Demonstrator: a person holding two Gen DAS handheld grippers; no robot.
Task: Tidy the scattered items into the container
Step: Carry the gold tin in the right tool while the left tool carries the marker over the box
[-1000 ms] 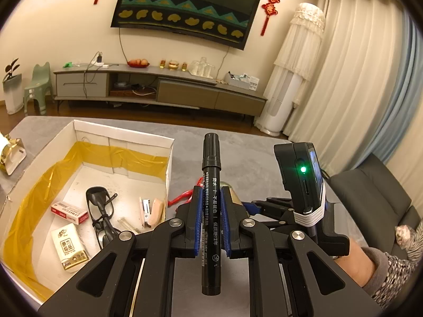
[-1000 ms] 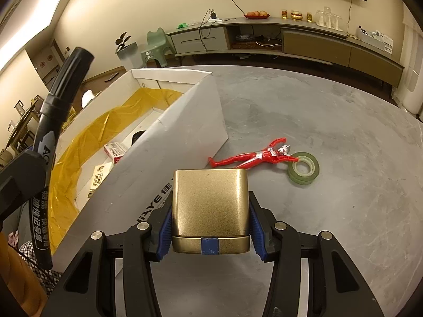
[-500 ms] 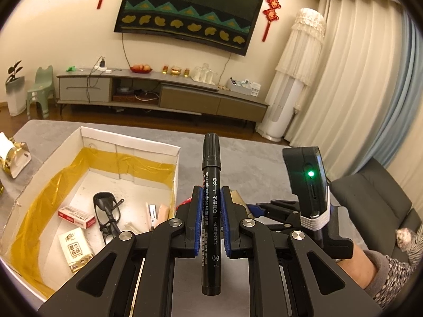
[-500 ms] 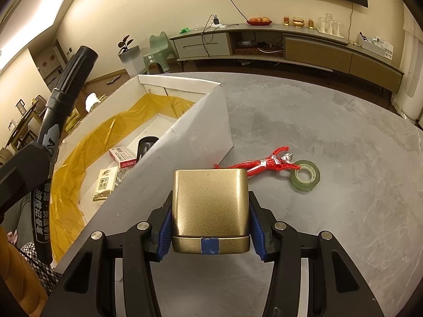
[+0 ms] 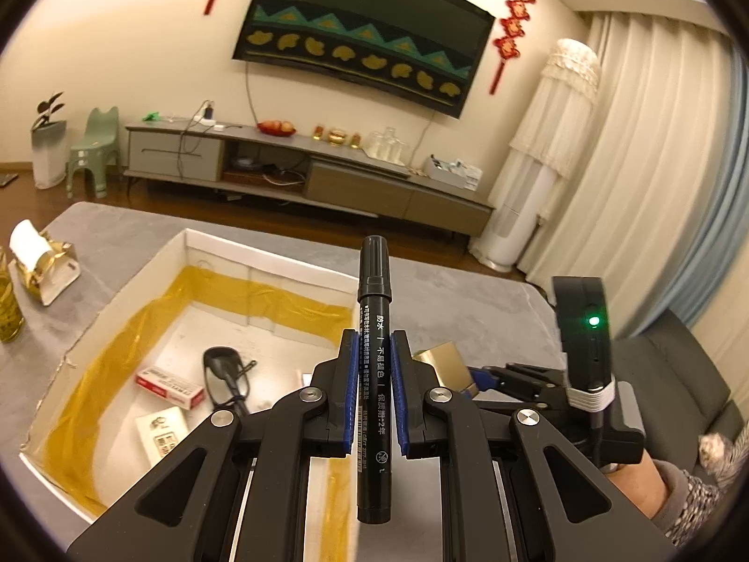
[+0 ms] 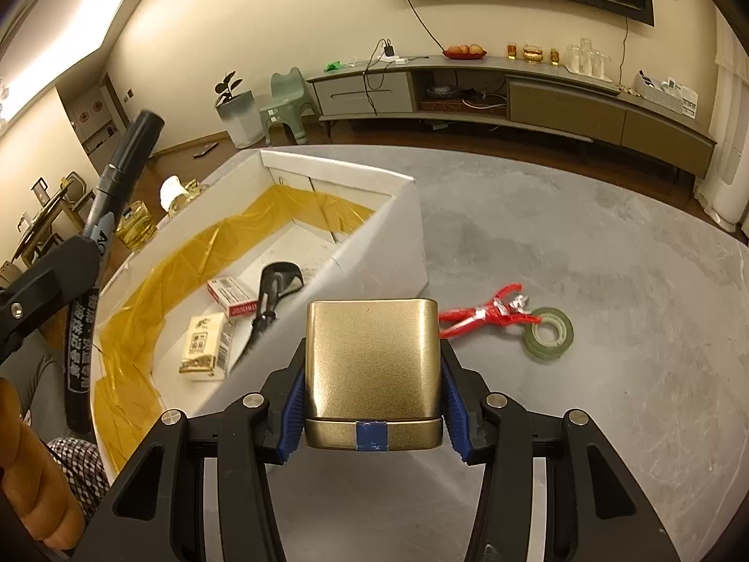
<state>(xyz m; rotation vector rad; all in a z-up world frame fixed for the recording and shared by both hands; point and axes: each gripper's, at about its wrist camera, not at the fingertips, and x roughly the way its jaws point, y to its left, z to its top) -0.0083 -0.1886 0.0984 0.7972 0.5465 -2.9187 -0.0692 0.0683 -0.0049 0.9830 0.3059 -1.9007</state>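
Observation:
My left gripper [image 5: 373, 351] is shut on a black marker [image 5: 373, 309] and holds it upright above the near right corner of the white box [image 5: 262, 257] lined with yellow film. My right gripper [image 6: 372, 374] is shut on a gold tin [image 6: 372, 351], held above the grey table just right of the box wall [image 6: 374, 243]. The box holds black glasses [image 5: 224, 370], a red-and-white pack [image 5: 168, 386] and a small carton [image 5: 157, 435]. A red toy figure [image 6: 482, 316] and a green tape roll [image 6: 547, 335] lie on the table right of the box.
A gold tissue holder [image 5: 42, 262] and a glass of yellow liquid [image 5: 7, 304] stand on the table left of the box. A TV cabinet [image 5: 304, 173] runs along the far wall. A grey sofa [image 5: 674, 374] is at the right.
Both grippers have risen and moved toward the box, so more of its inside shows. The marker and gold tin stay gripped.

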